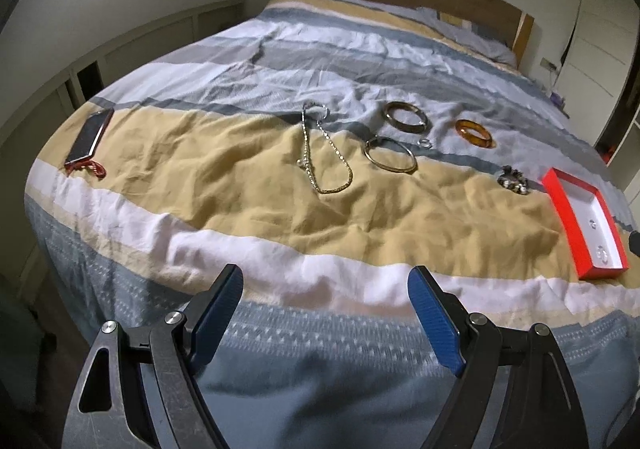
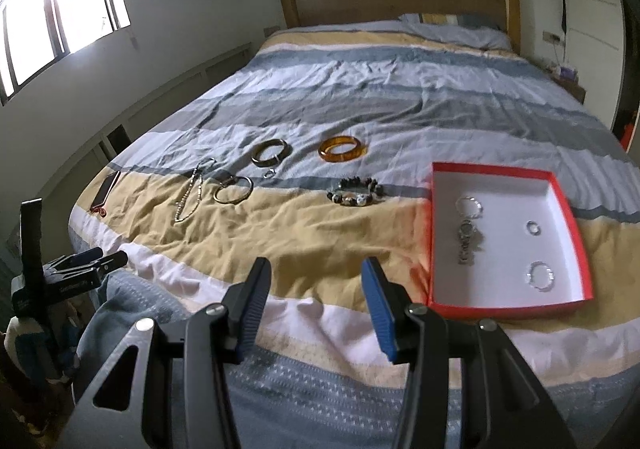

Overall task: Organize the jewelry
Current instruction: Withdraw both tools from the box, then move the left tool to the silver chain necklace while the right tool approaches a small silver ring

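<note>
While both tools hover empty over the bed's foot, right tool (image 2: 316, 313) half-parted, left tool (image 1: 326, 313) wide, dark beaded bracelet (image 2: 354, 191) lies ahead, nearer the right, left of red shallow cardboard box (image 2: 496, 169).

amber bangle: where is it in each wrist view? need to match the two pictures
Left wrist view: the amber bangle lies right of centre, on the grey-blue stripe, beyond the beaded bracelet.
Right wrist view: the amber bangle lies at centre, upper middle, beyond the beaded bracelet and left of the red box.
Shared landmark: the red box, at the right in both views.
</note>
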{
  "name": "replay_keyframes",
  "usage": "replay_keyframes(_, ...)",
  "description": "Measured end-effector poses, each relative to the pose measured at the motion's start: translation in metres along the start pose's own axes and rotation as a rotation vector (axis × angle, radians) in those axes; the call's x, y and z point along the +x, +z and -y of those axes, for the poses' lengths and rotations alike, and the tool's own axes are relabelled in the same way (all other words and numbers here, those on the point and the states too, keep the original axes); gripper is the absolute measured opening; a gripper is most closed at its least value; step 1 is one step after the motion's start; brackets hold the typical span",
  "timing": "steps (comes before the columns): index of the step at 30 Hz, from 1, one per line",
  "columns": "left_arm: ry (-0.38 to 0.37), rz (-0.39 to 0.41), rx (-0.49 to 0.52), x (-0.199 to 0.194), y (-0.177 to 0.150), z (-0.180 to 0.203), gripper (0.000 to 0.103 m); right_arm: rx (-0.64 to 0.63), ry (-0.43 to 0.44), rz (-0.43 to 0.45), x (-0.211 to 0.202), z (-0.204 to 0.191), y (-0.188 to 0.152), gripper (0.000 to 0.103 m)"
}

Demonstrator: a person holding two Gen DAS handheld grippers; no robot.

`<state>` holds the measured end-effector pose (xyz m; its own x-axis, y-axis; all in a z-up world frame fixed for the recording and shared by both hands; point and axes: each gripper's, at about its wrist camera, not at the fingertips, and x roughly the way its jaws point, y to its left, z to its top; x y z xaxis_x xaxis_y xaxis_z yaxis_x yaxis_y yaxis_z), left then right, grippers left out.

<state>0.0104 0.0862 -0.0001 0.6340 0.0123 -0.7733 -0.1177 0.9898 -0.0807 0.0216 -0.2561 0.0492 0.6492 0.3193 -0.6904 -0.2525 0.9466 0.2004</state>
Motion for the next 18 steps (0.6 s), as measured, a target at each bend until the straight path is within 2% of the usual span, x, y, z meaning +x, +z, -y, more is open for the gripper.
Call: replay_keyframes(18,-0.003,-0.045,-0.008,0.096,0.067,0.001,0.083,-0.080,0.077,-0.103,0.107,-0.013,0.035,0.045)
